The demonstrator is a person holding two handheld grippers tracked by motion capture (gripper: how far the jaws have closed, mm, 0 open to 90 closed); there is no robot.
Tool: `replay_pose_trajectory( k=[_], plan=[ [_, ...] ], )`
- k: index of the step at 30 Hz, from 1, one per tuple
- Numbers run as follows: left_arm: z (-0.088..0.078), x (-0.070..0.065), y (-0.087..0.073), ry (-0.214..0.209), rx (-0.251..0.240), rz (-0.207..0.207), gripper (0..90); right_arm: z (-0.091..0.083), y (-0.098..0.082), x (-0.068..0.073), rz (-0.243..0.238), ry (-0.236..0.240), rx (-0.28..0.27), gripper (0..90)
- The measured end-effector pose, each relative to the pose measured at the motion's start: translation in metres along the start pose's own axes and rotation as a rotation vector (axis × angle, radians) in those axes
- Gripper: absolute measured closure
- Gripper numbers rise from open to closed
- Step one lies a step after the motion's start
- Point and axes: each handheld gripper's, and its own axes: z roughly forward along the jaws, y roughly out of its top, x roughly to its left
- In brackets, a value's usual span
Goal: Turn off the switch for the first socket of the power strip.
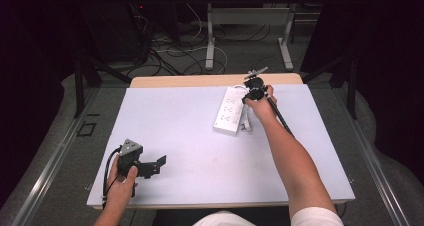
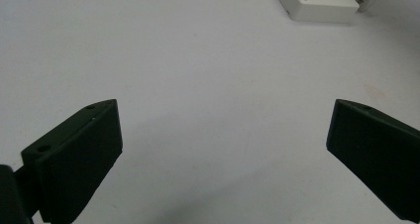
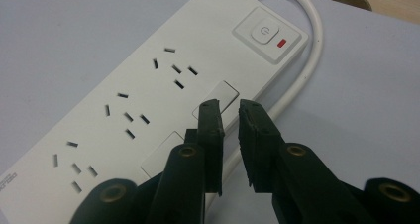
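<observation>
Power strip (image 3: 148, 100): a white strip is seen lying flat on the tabletop (image 1: 190, 146), in the upper right of centre of the high view; its cord (image 3: 302, 70) loops round the switch end.
Switch (image 3: 267, 34): set at the strip's upper-right end in the right gripper view, a red mark beside it.
Right gripper (image 3: 229, 116): held over the strip's near edge, fingers nearly together, nothing clamped.
Step in hand: judged an approach to the strip; a slow, square descent is advised.
Left gripper (image 2: 223, 135): held at the lower left of the high view, fingers wide apart, empty.
</observation>
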Motion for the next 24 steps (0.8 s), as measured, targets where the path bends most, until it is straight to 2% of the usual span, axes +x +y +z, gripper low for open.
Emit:
replay_pose_trajectory(
  k=[7, 8, 9, 10, 14, 15, 17, 18, 20, 22, 24],
  plan=[
    [0.000, -0.001, 0.000, 0.000, 0.000, 0.003, 0.6, -0.007, 0.000, 0.001, -0.037, -0.026, 0.037, 67.4],
    [0.000, -0.001, 0.000, 0.000, 0.000, 0.003, 0.6, -0.009, 0.000, 0.002, -0.033, -0.029, 0.037, 65.4],
    [0.002, -0.001, -0.001, 0.009, -0.016, -0.001, 0.6, -0.010, 0.000, 0.002, -0.052, -0.027, 0.035, 63.8],
    [0.002, -0.001, -0.001, 0.009, -0.016, -0.001, 0.6, -0.010, 0.000, 0.002, -0.052, -0.027, 0.035, 63.8],
    [0.001, -0.002, 0.000, 0.008, -0.007, 0.003, 0.6, -0.019, 0.000, 0.003, -0.069, -0.015, 0.029, 54.5],
    [0.001, -0.002, 0.000, 0.009, -0.007, 0.003, 0.6, -0.022, 0.000, 0.005, -0.049, -0.013, 0.034, 52.6],
    [0.001, -0.002, 0.000, 0.010, -0.007, 0.004, 0.6, -0.026, 0.000, 0.005, -0.060, -0.017, 0.033, 49.5],
    [0.001, -0.002, 0.000, 0.010, -0.007, 0.004, 0.6, -0.027, -0.001, 0.005, -0.078, -0.005, 0.015, 48.3],
    [0.001, -0.002, -0.001, 0.012, -0.017, 0.002, 0.6, -0.031, -0.002, 0.009, -0.076, -0.017, 0.037, 46.6],
    [0.001, -0.003, -0.001, 0.013, -0.017, 0.002, 0.6, -0.032, -0.003, 0.009, -0.092, -0.007, 0.024, 45.2],
    [0.001, -0.003, -0.001, 0.015, -0.018, 0.004, 0.6, -0.038, -0.004, 0.012, -0.127, -0.009, 0.027, 40.7]
  ],
)
